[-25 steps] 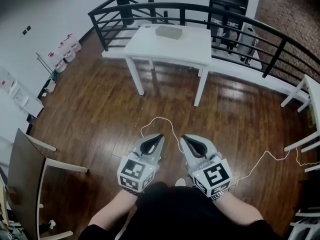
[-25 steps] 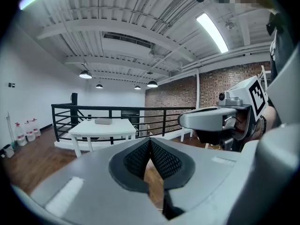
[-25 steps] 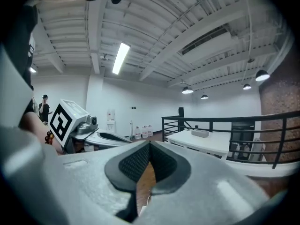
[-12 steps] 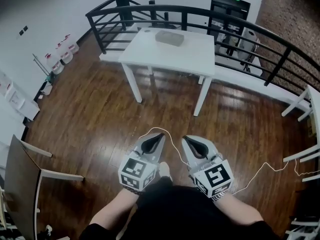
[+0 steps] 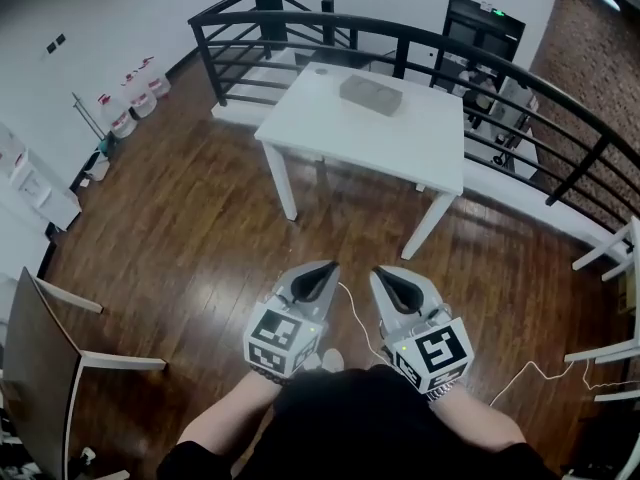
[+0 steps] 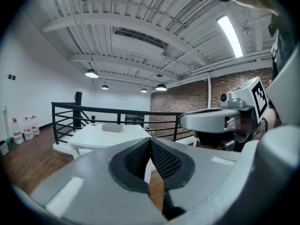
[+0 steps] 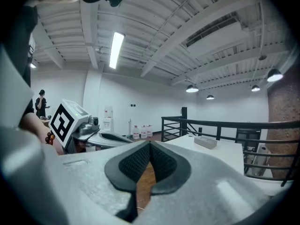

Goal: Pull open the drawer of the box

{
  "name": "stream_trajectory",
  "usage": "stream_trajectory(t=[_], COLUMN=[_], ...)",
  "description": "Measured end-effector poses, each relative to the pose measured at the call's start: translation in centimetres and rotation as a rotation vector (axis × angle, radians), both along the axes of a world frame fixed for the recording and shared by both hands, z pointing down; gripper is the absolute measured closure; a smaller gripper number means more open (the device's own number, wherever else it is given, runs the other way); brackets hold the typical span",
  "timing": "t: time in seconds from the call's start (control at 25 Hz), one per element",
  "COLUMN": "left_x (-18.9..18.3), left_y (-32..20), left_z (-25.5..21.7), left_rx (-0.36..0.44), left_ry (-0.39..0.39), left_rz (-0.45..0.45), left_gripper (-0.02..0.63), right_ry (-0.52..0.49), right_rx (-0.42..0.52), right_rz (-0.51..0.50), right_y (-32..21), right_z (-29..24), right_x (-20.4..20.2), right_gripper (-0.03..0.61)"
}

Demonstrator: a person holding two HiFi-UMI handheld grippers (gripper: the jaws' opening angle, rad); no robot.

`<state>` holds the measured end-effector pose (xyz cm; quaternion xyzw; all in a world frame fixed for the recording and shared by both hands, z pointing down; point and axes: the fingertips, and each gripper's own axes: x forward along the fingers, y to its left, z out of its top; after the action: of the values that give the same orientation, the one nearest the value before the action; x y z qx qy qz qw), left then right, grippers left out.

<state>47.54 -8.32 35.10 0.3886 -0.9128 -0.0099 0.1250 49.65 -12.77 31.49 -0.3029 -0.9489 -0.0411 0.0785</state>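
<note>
Left hand-held gripper and right hand-held gripper pressed together; head view shows box well apart.

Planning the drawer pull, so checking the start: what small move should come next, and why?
Probably a step forward toward the white table. The grey box sits on it, across a stretch of wood floor and out of reach. The left gripper and right gripper are held near the body, jaws together and empty, so nothing is graspable from here.
</note>
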Motion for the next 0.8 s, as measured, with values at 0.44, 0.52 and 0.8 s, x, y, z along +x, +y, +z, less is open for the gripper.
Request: stream_trajectory(t=[0.44, 0.52, 0.8], left_x=[-8.7, -10.4, -18.6], left_y=[2.3, 2.5, -0.1], left_z=[1.2, 1.5, 0.7], left_rx=[-0.027, -0.037, -0.046], left_ry=[0.031, 0.04, 0.035], left_rz=[-0.13, -0.161, -0.249], left_gripper=[0.597, 0.598, 0.597], right_ry=[0.024, 0.026, 0.028], right_rx=[-0.018, -0.023, -0.036], right_rz=[-0.171, -0.205, -0.276], right_y=[3.2, 3.4, 0.0], right_z=[1.0, 1.2, 0.5], right_x=[-9.9, -11.8, -20.0], right_gripper=[0.586, 0.586, 0.586])
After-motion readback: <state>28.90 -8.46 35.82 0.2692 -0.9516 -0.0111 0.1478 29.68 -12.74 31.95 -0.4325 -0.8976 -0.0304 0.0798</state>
